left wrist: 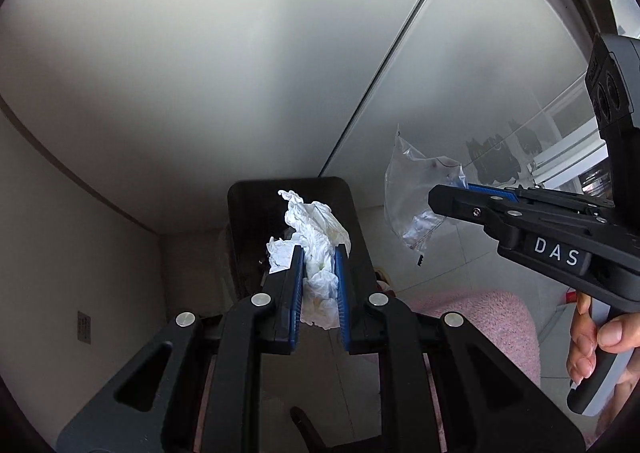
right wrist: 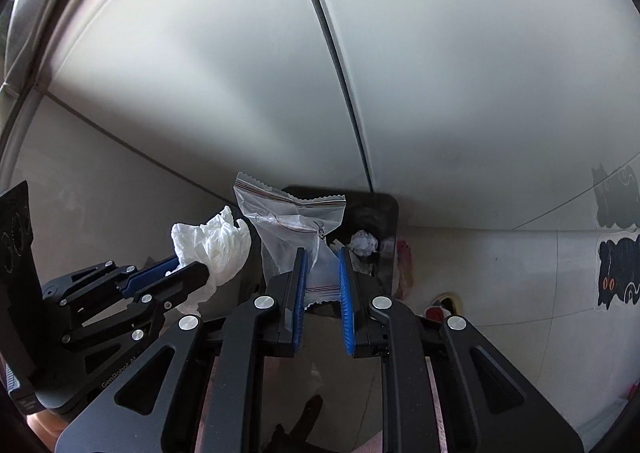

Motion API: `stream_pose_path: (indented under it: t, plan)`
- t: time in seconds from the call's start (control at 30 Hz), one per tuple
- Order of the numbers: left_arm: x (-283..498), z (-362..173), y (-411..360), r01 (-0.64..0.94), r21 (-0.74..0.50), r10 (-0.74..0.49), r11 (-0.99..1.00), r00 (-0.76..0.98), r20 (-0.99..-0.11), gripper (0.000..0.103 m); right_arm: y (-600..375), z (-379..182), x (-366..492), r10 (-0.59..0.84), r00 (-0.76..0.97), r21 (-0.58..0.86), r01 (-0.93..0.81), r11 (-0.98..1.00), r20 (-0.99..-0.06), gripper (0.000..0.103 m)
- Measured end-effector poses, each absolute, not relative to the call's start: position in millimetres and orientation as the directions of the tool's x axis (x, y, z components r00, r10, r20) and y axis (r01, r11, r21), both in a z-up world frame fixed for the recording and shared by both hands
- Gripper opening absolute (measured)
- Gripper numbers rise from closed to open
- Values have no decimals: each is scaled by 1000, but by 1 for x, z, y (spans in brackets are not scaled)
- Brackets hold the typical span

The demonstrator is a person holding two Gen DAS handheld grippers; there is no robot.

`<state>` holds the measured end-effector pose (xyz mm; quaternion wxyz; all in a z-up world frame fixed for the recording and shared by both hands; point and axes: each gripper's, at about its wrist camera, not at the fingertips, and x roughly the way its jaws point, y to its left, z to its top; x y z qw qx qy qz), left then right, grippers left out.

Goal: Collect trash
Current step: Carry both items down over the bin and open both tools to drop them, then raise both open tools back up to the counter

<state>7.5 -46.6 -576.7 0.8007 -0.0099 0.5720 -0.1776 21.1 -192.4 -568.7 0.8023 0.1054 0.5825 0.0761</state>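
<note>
My left gripper [left wrist: 319, 253] is shut on a crumpled white tissue [left wrist: 316, 229], which hangs over the open black trash bin [left wrist: 248, 209] below. In the right wrist view the same left gripper [right wrist: 188, 273] comes in from the left with the tissue [right wrist: 212, 245]. My right gripper [right wrist: 322, 257] is shut on a clear zip plastic bag [right wrist: 288, 225], also above the bin [right wrist: 388, 213]. A wad of white paper [right wrist: 363, 243] lies inside the bin. From the left wrist view the right gripper [left wrist: 448, 197] reaches in from the right with the bag [left wrist: 412, 189] dangling.
White cabinet doors [left wrist: 200, 73] rise behind the bin. A pink fluffy mat [left wrist: 488, 317] lies on the tiled floor [right wrist: 500, 293]. A hand [left wrist: 592, 337] grips the right tool's handle. Black cat stickers [right wrist: 618, 273] mark the glossy surface on the right.
</note>
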Motion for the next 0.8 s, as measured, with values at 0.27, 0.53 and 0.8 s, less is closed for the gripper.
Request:
stream_pose_path:
  t: [0.27,0.53,0.8]
  plan:
    - [20,-592,-46,246,-213,-274,946,249,-929,17,-175,-585,37,204,280,212,-2,977,-938,18]
    - [19,-577,-42,225,-204,-264,953,284,-922,36,-176,-578,40,211,290,227,22,974,-934,55]
    - [8,-548,-35,219,-183,-252,958,349,-903,71,-177,-557,29,187,360,208,21,978,-914,93]
